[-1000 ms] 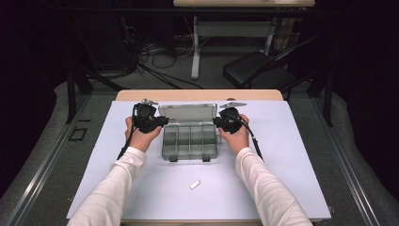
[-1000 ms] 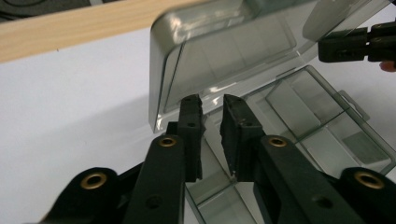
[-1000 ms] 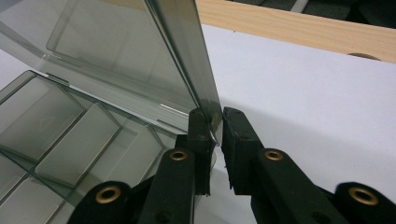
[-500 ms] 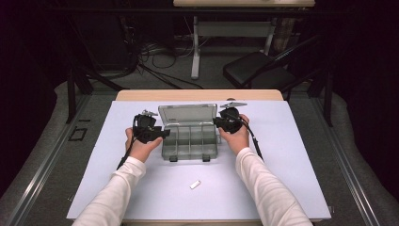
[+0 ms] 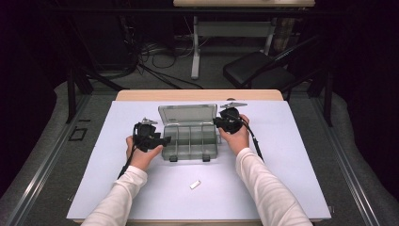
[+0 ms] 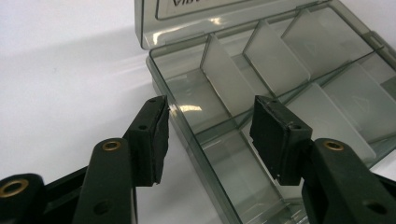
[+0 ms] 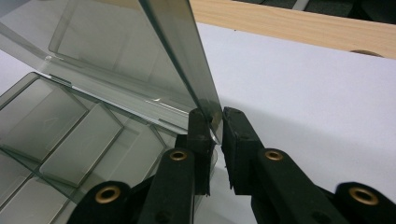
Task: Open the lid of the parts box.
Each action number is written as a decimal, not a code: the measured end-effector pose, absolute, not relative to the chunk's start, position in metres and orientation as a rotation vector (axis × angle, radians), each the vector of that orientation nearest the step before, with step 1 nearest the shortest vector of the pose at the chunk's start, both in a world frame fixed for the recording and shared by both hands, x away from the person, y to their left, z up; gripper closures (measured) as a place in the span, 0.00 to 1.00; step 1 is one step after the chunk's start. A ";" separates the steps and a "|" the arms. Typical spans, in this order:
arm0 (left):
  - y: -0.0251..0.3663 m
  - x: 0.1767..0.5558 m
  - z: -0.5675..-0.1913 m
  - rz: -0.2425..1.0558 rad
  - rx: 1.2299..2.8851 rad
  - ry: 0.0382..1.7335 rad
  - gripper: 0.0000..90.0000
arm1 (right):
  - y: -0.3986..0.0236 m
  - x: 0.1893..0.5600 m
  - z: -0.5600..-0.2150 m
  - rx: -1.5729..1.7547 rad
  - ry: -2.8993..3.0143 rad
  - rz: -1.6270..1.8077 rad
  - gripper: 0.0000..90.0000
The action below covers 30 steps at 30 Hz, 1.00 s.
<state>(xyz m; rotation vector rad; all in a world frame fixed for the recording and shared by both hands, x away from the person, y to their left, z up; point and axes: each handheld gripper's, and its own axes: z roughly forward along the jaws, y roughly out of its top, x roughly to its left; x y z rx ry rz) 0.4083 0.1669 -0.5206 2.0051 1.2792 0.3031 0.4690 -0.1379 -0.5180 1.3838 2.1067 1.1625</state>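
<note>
Box [image 5: 189,141] smoky clear plastic, divided compartments, lid [image 5: 187,114] upright, right claw [image 7: 215,135] pinching lid.

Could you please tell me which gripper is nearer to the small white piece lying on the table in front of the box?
Left. The left gripper sits at the clear plastic compartment box's left wall, closer to the small white piece; the right gripper is farther back, at the lid's edge.

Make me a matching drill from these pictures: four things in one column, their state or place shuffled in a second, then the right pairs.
Things:
1. left tool
2. right tool
3. box lid
4. small white piece

States:
A. raised, standing up at the back of the box
B. lying alone on the white mat, near the person
C. jaws apart, astride the box's side wall
D. pinched on the lid's edge

Pairs: 1-C, 2-D, 3-A, 4-B
</note>
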 end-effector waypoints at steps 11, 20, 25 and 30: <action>0.160 0.406 -0.548 0.375 2.097 1.233 0.54 | -0.138 0.468 -0.518 1.400 2.098 1.169 0.91; 0.166 0.412 -0.560 0.341 2.106 1.173 0.58 | -0.137 0.467 -0.519 1.423 2.077 1.171 0.91; 0.166 0.412 -0.562 0.372 2.119 1.123 0.58 | -0.136 0.467 -0.519 1.433 2.067 1.167 0.91; 0.166 0.411 -0.563 0.383 2.111 1.112 0.57 | -0.135 0.468 -0.519 1.453 2.048 1.168 0.91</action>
